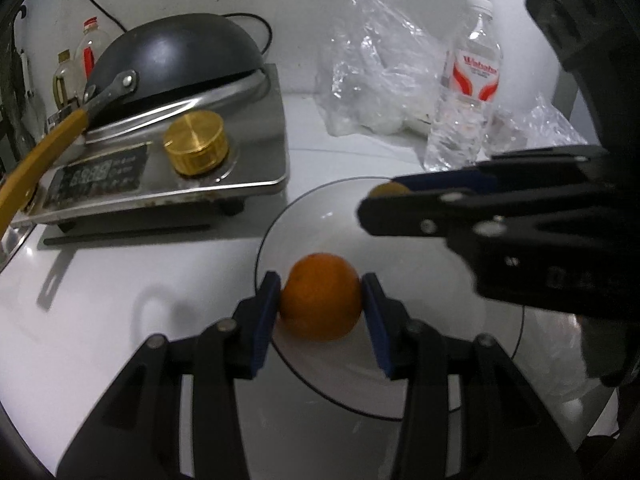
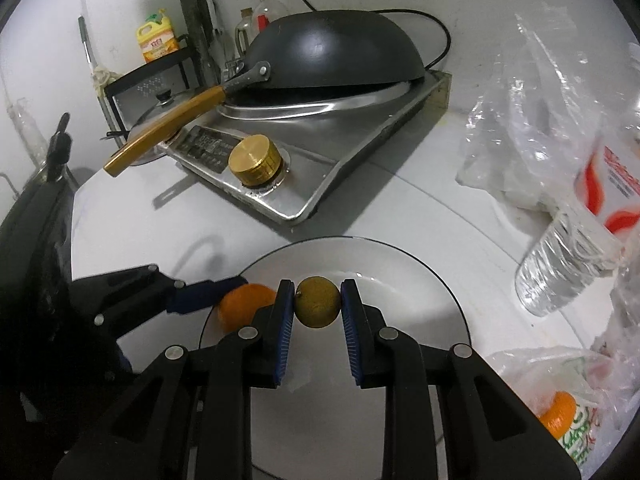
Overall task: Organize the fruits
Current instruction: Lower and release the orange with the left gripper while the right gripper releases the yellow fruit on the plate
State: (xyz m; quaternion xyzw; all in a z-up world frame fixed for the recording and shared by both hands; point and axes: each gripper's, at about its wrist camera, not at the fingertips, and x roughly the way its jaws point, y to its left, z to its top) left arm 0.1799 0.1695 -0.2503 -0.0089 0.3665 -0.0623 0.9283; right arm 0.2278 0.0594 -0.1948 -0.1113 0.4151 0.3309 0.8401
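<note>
An orange (image 1: 320, 298) sits between the blue pads of my left gripper (image 1: 321, 300), which is shut on it just over the white plate (image 1: 420, 384). In the right wrist view, my right gripper (image 2: 318, 303) is shut on a small yellow-green fruit (image 2: 318, 302) above the same plate (image 2: 420, 292). From this view the orange (image 2: 244, 304) and the left gripper (image 2: 208, 296) show at the plate's left edge. From the left wrist view the right gripper (image 1: 384, 196) reaches in from the right, with the yellow-green fruit (image 1: 390, 189) peeking out at its tip.
An induction cooker (image 2: 312, 176) with an upturned black wok (image 2: 340, 48) and a gold knob (image 2: 256, 160) stands behind the plate. A water bottle (image 1: 468, 96) and clear plastic bags (image 1: 380, 68) lie at the back right. Another orange (image 2: 558, 414) lies in a bag at the lower right.
</note>
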